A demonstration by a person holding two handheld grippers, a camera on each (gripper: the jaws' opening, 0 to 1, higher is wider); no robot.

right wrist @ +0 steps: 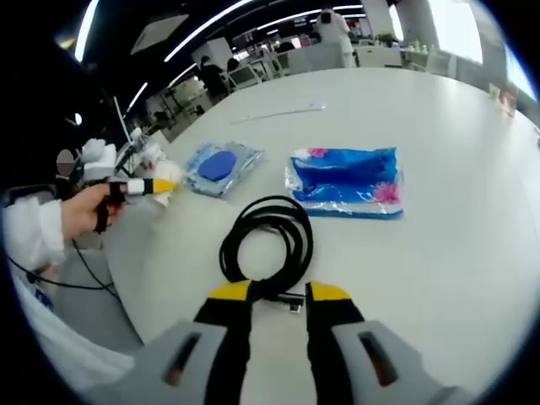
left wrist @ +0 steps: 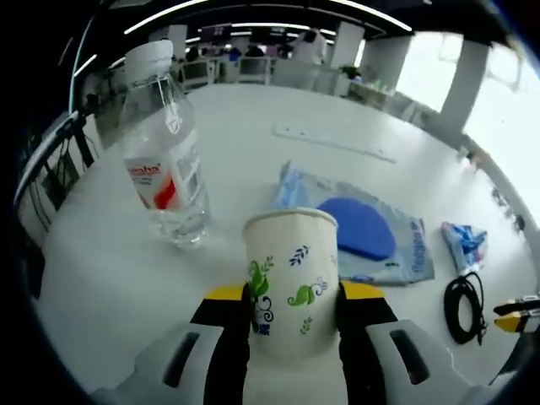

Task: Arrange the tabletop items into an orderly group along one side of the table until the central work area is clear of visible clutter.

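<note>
Clamped between the left gripper's (left wrist: pixel 293 297) yellow-tipped jaws stood an upright paper cup (left wrist: pixel 292 274) with leaf prints, a water bottle (left wrist: pixel 163 143) upright on the white table (left wrist: pixel 253 118) beyond it. Narrowly parted, the right gripper's (right wrist: pixel 278 295) jaws flanked the near end of a coiled black cable (right wrist: pixel 267 242), with a blue packet (right wrist: pixel 346 180) lying farther off.

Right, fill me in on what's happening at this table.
A person is tidying a white table with two handheld grippers. The left gripper is shut on a paper cup beside a water bottle. The right gripper is at a coiled black cable, jaws either side of its end. Two plastic packets, one with a blue pad and one blue floral, lie farther back.
</note>
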